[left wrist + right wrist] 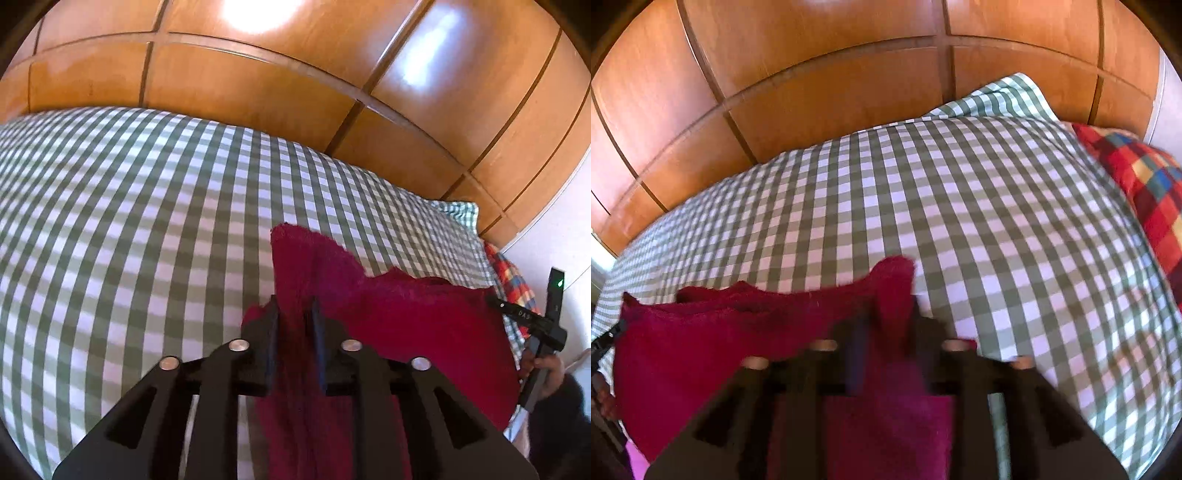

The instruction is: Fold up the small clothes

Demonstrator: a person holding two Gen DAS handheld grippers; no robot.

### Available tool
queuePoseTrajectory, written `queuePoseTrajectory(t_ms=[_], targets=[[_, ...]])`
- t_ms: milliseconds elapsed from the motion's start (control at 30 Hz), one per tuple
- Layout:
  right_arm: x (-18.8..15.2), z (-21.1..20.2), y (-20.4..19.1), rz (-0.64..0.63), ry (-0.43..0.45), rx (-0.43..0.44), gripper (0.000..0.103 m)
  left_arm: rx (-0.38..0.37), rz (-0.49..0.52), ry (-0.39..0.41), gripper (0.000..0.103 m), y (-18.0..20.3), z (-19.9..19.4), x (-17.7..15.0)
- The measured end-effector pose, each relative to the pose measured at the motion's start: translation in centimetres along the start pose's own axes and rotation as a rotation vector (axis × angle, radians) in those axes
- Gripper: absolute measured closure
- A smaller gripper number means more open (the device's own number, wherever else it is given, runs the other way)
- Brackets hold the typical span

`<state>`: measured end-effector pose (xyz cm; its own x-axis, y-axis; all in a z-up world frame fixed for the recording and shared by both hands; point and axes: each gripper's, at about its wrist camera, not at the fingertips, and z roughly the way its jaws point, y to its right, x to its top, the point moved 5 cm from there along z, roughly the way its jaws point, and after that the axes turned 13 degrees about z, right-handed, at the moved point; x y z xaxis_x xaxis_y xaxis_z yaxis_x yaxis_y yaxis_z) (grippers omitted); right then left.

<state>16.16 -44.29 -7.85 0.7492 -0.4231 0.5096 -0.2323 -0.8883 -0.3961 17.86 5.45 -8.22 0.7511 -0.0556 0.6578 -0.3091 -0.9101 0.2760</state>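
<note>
Left hand-held gripper (294, 314): jaws narrowly parted, red fleece cloth (406, 317) between them; pad contact hard to judge. Right hand-held gripper (886, 325): motion-blurred, jaws apart around a raised cloth corner; grip unclear. Cloth hangs over the checked bed (147, 221); its lower part is hidden behind both grippers. Plaid pillow (1145, 184) cut off at frame edge.

left wrist: rides my left hand-held gripper (293, 314), looks ahead and down, close over the bed (129, 221) | right wrist: same on my right hand-held gripper (886, 325) | shared: red cloth (406, 314) between them, bed, wooden wardrobe (258, 85) beyond
</note>
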Motion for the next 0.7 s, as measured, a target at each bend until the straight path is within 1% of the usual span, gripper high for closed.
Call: queuePoseTrajectory(t_ms=[100, 133, 200, 333, 367, 400, 433, 500, 633, 667, 700], targets=[[-1.8, -2.5, 0.7, 0.000, 0.011, 0.024, 0.045, -0.033, 0.003, 0.015, 0.082, 0.2, -2.6, -1.9], [-2.6, -3.4, 1.0, 0.006, 0.013, 0.035, 0.041, -0.040, 0.014, 0.022, 0.082, 0.5, -3.6, -2.7], [-4.5, -5.1, 1.7, 0.020, -0.003, 0.070, 0.040, -0.054, 0.055, 0.028, 0.082, 1.4, -5.7, -4.8], [-8.7, -7.8, 2.6, 0.017, -0.036, 0.097, 0.040, -0.109, 0.105, 0.022, 0.082, 3.5, -9.2, -9.3], [-10.0, -8.6, 2.8, 0.019, -0.047, 0.107, 0.040, -0.117, 0.117, 0.014, 0.080, 4.0, -9.8, -10.5], [-10.9, -9.2, 2.8, 0.017, -0.052, 0.112, 0.040, -0.126, 0.124, 0.009, 0.072, 4.4, -10.2, -11.4], [-11.8, -9.8, 2.9, 0.017, -0.061, 0.120, 0.040, -0.135, 0.132, 0.003, 0.070, 4.8, -10.5, -12.4], [-13.5, -10.6, 3.1, 0.014, -0.086, 0.142, 0.040, -0.136, 0.147, -0.006, 0.070, 5.2, -10.7, -14.0], [-15.3, -11.0, 3.1, 0.022, -0.112, 0.160, 0.040, -0.168, 0.112, 0.009, 0.070, 5.4, -9.9, -14.8], [-15.6, -10.8, 3.2, 0.025, -0.119, 0.162, 0.043, -0.178, 0.115, 0.008, 0.070, 5.5, -9.6, -14.7], [-15.7, -10.5, 3.1, 0.018, -0.130, 0.162, 0.047, -0.192, 0.116, -0.005, 0.076, 5.6, -9.0, -14.7]])
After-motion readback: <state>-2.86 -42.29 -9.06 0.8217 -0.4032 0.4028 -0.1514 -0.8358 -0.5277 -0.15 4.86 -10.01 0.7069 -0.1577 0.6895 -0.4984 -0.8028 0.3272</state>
